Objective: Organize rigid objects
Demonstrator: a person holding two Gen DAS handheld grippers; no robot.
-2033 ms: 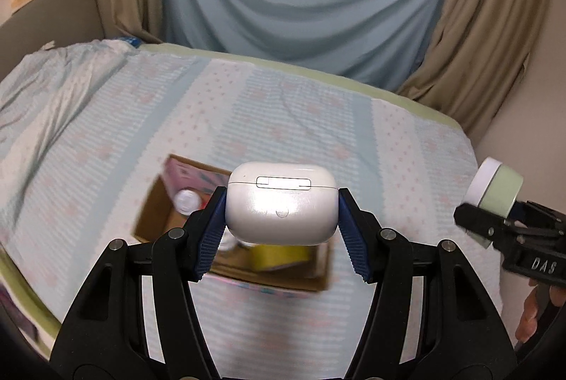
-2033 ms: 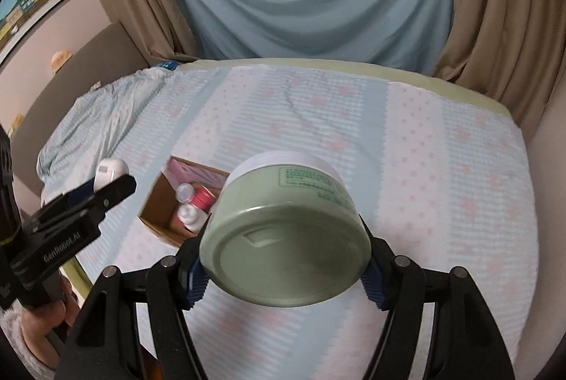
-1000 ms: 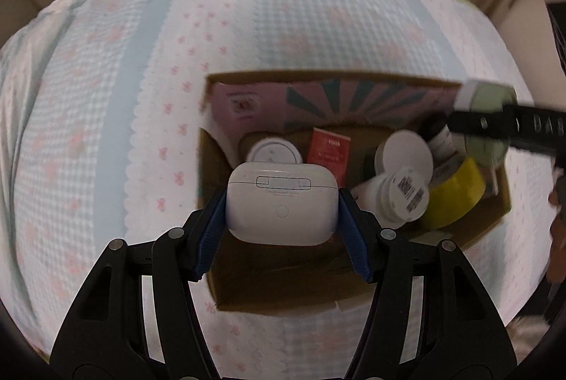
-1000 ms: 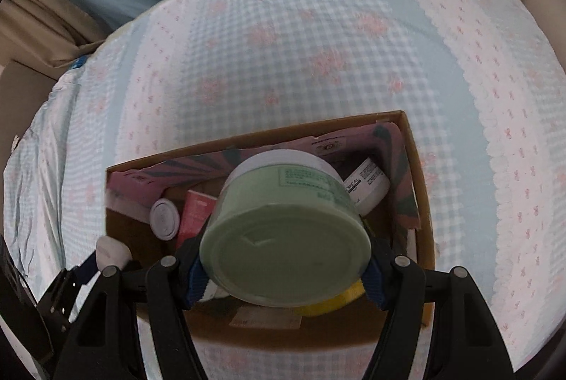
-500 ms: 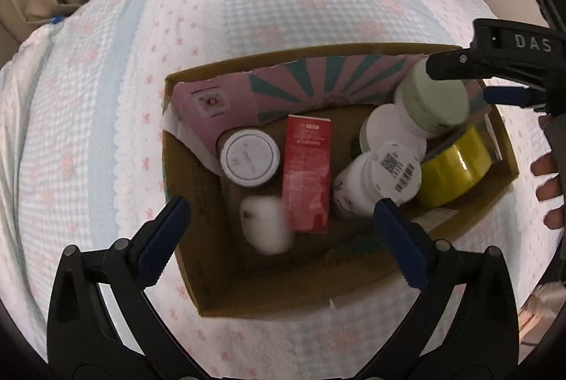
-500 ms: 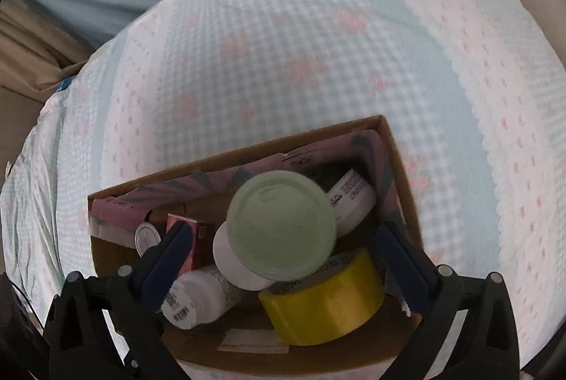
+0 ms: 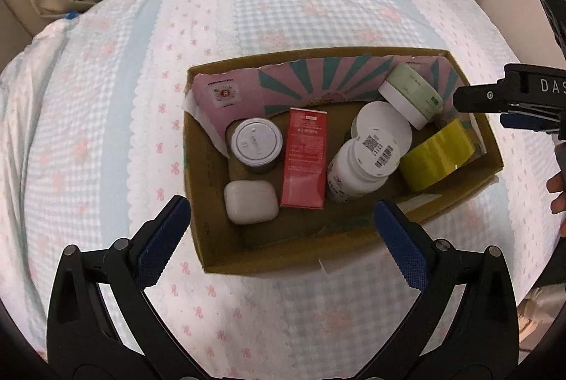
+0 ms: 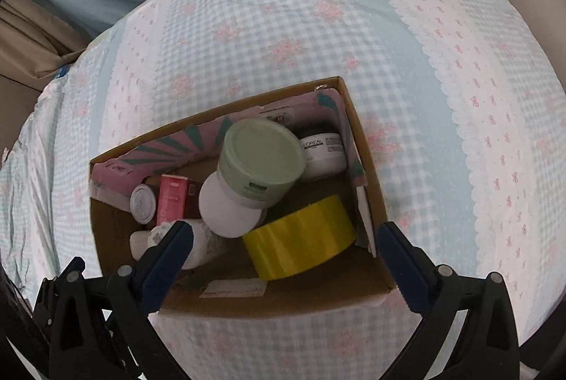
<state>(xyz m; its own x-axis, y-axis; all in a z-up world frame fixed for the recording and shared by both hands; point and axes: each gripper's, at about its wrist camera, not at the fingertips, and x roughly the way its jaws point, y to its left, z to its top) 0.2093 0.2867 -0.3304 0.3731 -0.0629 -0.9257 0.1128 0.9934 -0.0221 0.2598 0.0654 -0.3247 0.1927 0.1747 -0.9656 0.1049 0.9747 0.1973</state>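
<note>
Both hand-held grippers, left [image 7: 281,226] and right [image 8: 283,243], gaping wide, holding nothing; glossy white plastic earbud case [image 7: 251,202] light, stiff, slippery; best pinched across flat sides.

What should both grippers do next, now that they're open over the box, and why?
Probably lift both straight up and away. The left gripper and right gripper are open and empty; the earbud case lies in the box, and the green jar rests tilted on a white lid, so nothing there needs holding.

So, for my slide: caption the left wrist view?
Open left gripper above cardboard box holding earbud case, red carton, jars, yellow tape.
</note>
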